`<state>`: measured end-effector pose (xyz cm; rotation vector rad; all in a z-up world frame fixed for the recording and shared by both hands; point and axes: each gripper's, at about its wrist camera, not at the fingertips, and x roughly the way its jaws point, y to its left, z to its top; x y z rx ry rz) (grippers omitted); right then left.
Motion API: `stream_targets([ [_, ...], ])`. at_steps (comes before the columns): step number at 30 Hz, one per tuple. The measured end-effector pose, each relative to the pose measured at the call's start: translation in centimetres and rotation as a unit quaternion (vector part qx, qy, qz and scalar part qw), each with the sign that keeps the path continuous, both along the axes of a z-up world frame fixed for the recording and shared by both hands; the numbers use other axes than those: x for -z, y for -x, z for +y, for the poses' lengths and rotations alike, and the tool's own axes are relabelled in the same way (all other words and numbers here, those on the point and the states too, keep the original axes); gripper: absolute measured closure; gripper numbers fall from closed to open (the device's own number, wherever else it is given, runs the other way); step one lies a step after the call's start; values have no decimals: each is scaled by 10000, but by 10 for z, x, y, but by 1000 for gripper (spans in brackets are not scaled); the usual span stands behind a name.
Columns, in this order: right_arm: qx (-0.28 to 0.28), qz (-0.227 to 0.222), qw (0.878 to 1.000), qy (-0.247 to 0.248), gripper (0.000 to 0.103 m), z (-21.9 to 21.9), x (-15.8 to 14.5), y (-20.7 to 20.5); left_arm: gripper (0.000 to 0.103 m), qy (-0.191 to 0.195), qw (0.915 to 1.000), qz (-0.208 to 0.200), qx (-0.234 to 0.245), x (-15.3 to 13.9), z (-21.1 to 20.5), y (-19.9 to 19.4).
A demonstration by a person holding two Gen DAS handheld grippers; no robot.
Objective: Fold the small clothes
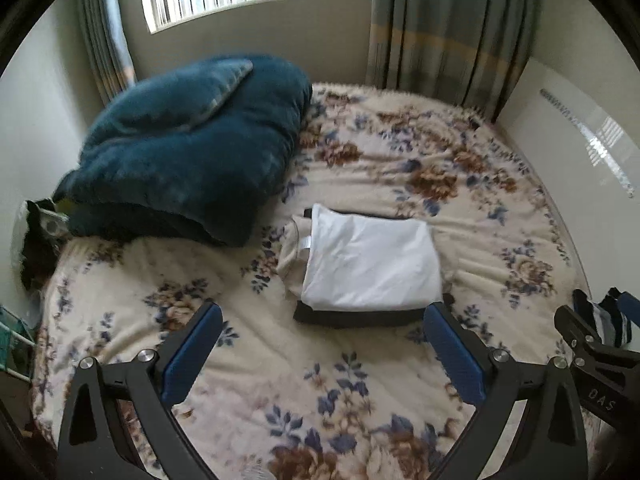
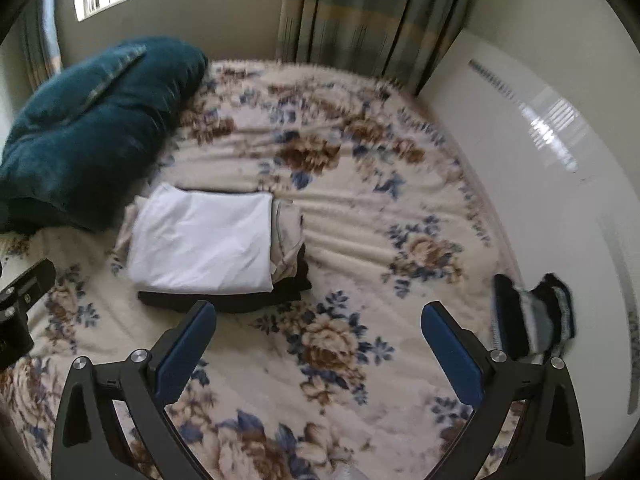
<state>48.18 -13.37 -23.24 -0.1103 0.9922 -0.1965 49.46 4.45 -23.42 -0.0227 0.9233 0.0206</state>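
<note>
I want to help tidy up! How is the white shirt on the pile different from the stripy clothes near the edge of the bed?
The white shirt is plain, while the stripy clothes have dark and pale bands. The white shirt is folded flat and neat; the stripy clothes sit bunched up. The white shirt tops a stack in the middle; the stripy clothes lie alone by the wall. Both rest on the flowery blanket, and neither gripper holds them.

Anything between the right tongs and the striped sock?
No garment: only bare floral blanket between the open right tongs and the striped sock at the bed's right edge, seen in the right wrist view.
</note>
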Motion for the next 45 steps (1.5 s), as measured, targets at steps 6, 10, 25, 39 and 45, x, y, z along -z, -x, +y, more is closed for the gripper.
stream_targets([
  [6,-26,-367,9993,-102,0,-1,-89,79,0,-46,9994,-345,72,-74,-12,65],
  [10,-123,-704,9974,15,0,3,-141,131,0,83,9984,-555,100,-115,-17,108],
  [25,-179,-1413,9898,-92,0,0,-252,269,0,117,9955,-944,38,-180,-19,208],
  [39,-271,-1775,9836,-179,0,1,-292,317,0,91,9928,-1194,26,-204,-11,243],
  [45,-276,-1787,9833,-202,0,1,-295,321,0,84,9926,-1209,26,-205,-11,245],
])
